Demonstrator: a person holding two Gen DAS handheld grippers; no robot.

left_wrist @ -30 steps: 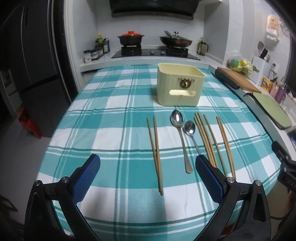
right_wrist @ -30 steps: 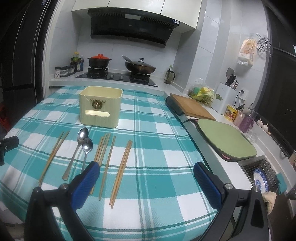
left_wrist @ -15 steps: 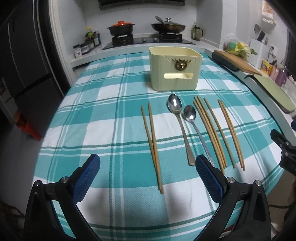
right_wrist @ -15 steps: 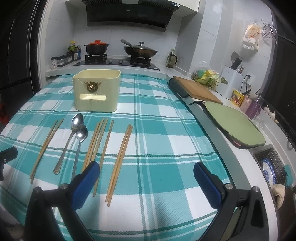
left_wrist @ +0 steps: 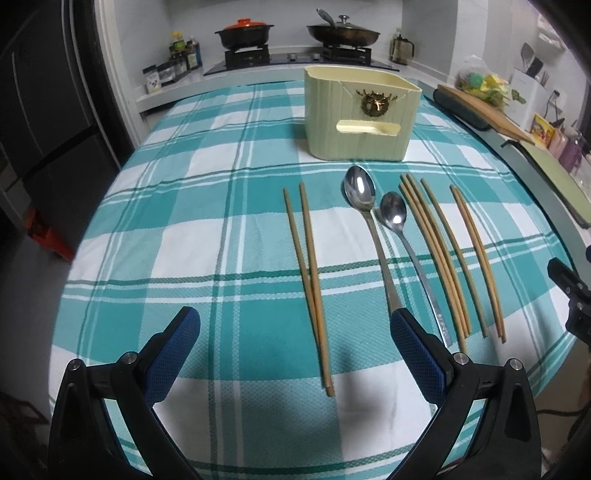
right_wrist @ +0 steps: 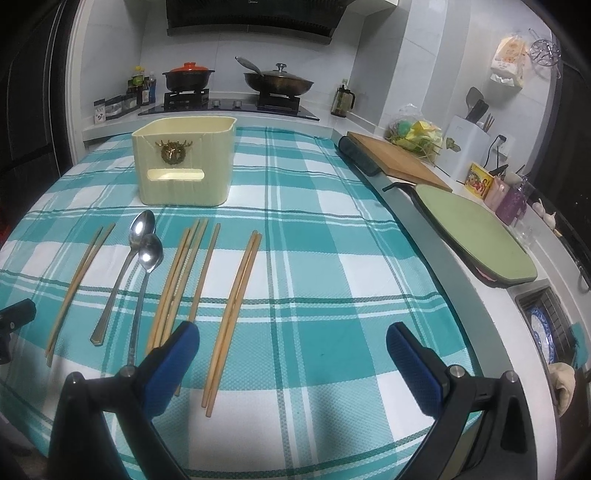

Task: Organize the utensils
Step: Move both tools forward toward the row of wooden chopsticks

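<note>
A cream utensil holder (left_wrist: 360, 116) stands on the teal checked tablecloth (left_wrist: 192, 206); it also shows in the right wrist view (right_wrist: 184, 162). In front of it lie a left pair of chopsticks (left_wrist: 308, 273), a large spoon (left_wrist: 364, 218), a small spoon (left_wrist: 400, 236), several more chopsticks (left_wrist: 436, 254) and a right pair (right_wrist: 236, 306). My left gripper (left_wrist: 295, 336) is open and empty, above the near ends of the left pair. My right gripper (right_wrist: 291, 350) is open and empty, just right of the right pair's near ends.
A counter on the right holds a wooden cutting board (right_wrist: 399, 158) and a green mat (right_wrist: 476, 229). A stove with a red-lidded pot (left_wrist: 243, 31) and a wok (left_wrist: 343, 33) stands behind the table. A sink with a plate (right_wrist: 543, 325) sits at the right.
Both grippers have moved forward and lower toward the table, so the utensils and holder appear closer. Both stay open and empty; nothing on the table moved.
</note>
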